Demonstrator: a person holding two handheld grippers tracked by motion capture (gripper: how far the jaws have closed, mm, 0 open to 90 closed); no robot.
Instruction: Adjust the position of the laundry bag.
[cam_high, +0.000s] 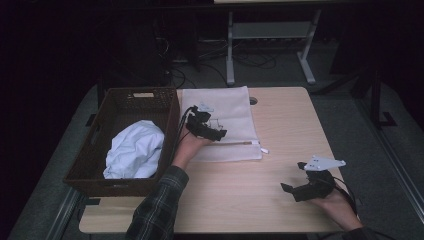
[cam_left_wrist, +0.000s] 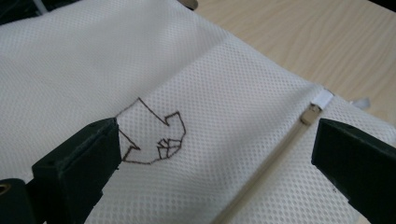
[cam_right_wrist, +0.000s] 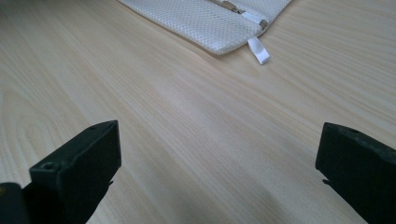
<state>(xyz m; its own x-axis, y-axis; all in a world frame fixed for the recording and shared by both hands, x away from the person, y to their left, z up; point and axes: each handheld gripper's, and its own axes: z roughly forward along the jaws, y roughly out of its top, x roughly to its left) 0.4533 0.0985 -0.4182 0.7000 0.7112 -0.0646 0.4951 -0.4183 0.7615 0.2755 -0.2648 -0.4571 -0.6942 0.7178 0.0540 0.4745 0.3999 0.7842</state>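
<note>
Flat white mesh zippered laundry bag (cam_high: 222, 122) beside brown wicker basket (cam_high: 102, 165); left gripper (cam_left_wrist: 210, 154) hovering wide open, right gripper (cam_right_wrist: 217, 168) wide open nearby; likely next, pinching the zipper pull (cam_left_wrist: 311, 113).

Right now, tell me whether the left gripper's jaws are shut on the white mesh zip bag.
No: the left gripper hangs with jaws apart above the white mesh zip bag.

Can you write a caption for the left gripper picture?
Open left gripper hovering over a white mesh laundry bag beside its zipper pull.
</note>
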